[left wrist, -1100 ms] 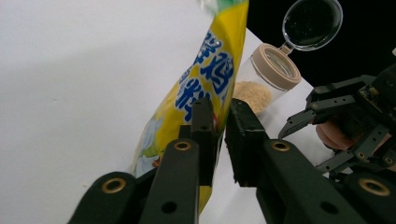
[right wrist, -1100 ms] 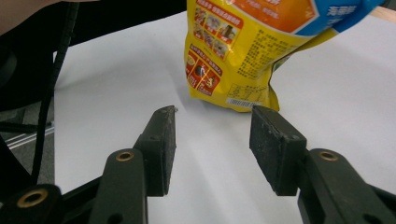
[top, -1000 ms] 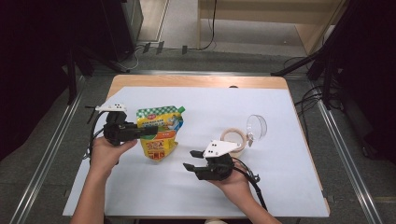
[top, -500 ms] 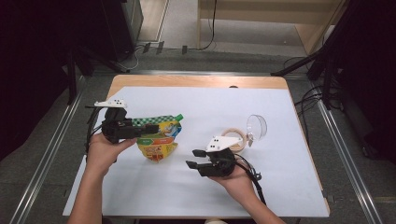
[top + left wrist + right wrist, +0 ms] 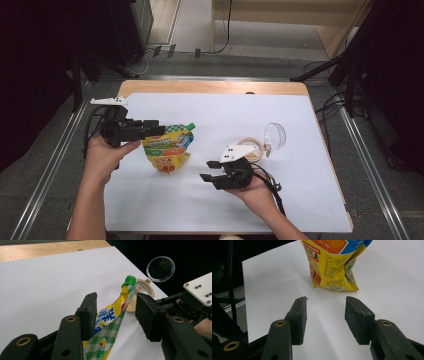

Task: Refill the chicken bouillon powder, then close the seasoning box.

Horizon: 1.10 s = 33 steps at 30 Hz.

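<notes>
1 pouch (image 5: 167, 150), 1 container (image 5: 252, 148)
</notes>
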Each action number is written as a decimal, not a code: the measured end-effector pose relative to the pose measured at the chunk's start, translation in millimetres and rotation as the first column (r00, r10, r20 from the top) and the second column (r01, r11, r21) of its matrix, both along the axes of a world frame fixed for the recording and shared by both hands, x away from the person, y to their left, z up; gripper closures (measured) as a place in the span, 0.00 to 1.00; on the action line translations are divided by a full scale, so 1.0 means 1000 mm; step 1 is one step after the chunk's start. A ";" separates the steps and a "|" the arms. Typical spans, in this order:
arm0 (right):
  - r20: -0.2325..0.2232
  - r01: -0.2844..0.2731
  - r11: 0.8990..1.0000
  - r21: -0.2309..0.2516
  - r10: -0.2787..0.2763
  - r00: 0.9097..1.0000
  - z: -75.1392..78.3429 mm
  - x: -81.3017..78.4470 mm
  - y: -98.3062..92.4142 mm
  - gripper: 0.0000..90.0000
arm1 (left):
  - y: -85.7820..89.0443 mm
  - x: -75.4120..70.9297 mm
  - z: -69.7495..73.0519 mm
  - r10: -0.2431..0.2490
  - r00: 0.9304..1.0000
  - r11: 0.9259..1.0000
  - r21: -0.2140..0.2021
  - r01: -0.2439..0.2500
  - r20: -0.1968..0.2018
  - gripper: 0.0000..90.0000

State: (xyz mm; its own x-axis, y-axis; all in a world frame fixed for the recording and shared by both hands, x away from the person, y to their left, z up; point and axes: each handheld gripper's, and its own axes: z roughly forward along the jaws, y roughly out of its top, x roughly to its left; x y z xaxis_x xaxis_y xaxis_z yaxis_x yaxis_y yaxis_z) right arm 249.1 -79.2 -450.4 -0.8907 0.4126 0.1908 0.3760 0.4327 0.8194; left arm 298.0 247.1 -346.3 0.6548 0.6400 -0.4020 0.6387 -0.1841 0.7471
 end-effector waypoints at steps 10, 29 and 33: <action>-0.007 -0.011 1.000 0.004 0.011 1.000 0.004 0.003 -0.002 0.60 | 0.009 0.007 0.015 0.049 0.998 0.999 0.011 -0.050 0.026 0.57; -0.006 0.016 1.000 0.009 -0.016 1.000 0.024 0.008 -0.023 0.59 | 0.042 0.014 -0.001 0.195 0.980 0.980 0.040 -0.197 0.038 0.54; 0.000 0.025 1.000 0.012 -0.025 1.000 0.031 0.009 -0.030 0.59 | 0.044 0.014 -0.009 0.207 0.978 0.977 0.046 -0.208 0.036 0.54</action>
State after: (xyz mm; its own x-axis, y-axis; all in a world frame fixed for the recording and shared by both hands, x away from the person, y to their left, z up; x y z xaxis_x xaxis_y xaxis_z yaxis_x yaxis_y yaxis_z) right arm 258.1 -108.9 -419.8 -0.8802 0.4321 0.1961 0.3865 0.4131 0.8246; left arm 312.0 290.7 -355.4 0.5173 0.7816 -0.3487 0.6439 -0.0870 0.7602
